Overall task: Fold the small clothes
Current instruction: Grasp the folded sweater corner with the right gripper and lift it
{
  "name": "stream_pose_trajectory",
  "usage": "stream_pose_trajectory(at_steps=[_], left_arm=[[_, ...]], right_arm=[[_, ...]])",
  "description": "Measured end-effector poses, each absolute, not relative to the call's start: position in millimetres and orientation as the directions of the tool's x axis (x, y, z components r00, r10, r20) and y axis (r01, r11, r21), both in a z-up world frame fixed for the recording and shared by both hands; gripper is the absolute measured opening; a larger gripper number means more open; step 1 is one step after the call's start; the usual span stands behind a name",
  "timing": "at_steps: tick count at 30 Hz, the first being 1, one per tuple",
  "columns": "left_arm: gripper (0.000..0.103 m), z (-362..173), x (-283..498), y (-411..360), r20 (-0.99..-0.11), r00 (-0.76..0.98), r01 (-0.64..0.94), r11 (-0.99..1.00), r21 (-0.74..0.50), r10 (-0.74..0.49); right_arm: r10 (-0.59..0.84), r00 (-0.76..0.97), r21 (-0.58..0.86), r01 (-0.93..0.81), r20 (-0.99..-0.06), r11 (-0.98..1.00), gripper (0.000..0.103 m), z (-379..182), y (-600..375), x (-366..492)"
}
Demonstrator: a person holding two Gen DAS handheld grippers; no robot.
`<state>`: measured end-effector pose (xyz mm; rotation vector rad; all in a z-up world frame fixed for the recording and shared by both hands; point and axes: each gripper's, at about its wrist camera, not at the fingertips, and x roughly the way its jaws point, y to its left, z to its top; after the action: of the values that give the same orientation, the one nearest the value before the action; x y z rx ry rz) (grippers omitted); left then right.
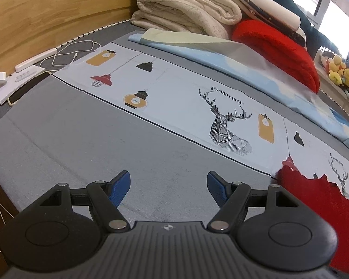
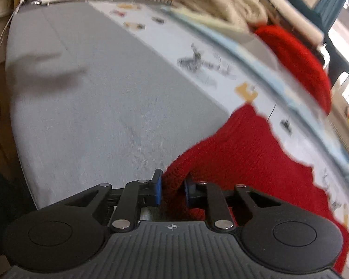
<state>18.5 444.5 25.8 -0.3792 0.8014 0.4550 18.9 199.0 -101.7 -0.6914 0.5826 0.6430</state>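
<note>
One red knitted garment (image 2: 251, 153) lies on the bed (image 2: 93, 107), its long axis running from the near left edge away to the right. The right tool (image 2: 173, 189) pinches its ribbed near corner. The left tool (image 1: 169, 189) hovers spread wide over smooth grey sheet, holding nothing.

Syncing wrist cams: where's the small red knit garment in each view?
Left wrist: small red knit garment lies at lower right, beside the open left gripper.
Right wrist: it fills centre-right, its edge pinched in the right gripper.
Shared landmark: black line-drawn deer print on the bedsheet.
</note>
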Motion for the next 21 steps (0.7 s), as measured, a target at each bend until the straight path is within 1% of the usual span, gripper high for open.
stream_pose_trajectory(at_steps=[4, 6, 9, 11, 14, 16, 19, 20, 21], left_arm=[[0.078, 24.0, 25.5, 435.0, -0.765, 0.597, -0.519, 0.844, -0.138, 0.243], [0.078, 23.5, 32.2, 426.7, -0.774, 0.588, -0.518, 0.845, -0.136, 0.236], [0.078, 25.9, 42.6, 412.9, -0.778, 0.593, -0.517, 0.839, -0.168, 0.209], [0.078, 28.2, 51.9, 399.6, -0.777, 0.601, -0.514, 0.834, -0.2, 0.185], [0.078, 31.4, 70.4, 374.2, -0.776, 0.611, -0.497, 0.838, -0.224, 0.155], [0.078, 33.9, 85.0, 351.0, -0.774, 0.62, -0.461, 0.858, -0.225, 0.13], [0.078, 35.3, 103.4, 313.9, -0.771, 0.628, -0.394, 0.898, -0.197, 0.106], [0.078, 35.7, 109.5, 300.9, -0.769, 0.631, -0.372, 0.909, -0.185, 0.102], [0.078, 35.5, 114.3, 290.5, -0.768, 0.633, -0.355, 0.918, -0.176, 0.098]], right_arm=[[0.437, 0.628, -0.27, -0.72, -0.644, 0.639, 0.017, -68.4, 204.6, 6.5], [0.493, 0.596, -0.158, -0.724, -0.634, 0.671, 0.017, -53.2, 200.3, 5.1], [0.535, 0.604, 0.005, -0.66, -0.59, 0.751, 0.017, -27.9, 176.0, 18.3], [0.535, 0.648, 0.115, -0.573, -0.542, 0.812, 0.017, -6.3, 141.7, 31.3], [0.48, 0.738, 0.287, -0.385, -0.475, 0.877, 0.017, 24.8, 61.7, 51.6], [0.415, 0.799, 0.365, -0.265, -0.435, 0.893, 0.017, 35.9, 0.5, 55.8], [0.26, 0.877, 0.397, -0.088, -0.404, 0.914, 0.017, 36.2, -89.7, 53.2], [0.19, 0.891, 0.39, -0.016, -0.412, 0.921, 0.017, 31.5, -121.5, 51.6], [0.137, 0.888, 0.386, 0.049, -0.439, 0.921, 0.017, 21.7, -146.6, 52.9]])
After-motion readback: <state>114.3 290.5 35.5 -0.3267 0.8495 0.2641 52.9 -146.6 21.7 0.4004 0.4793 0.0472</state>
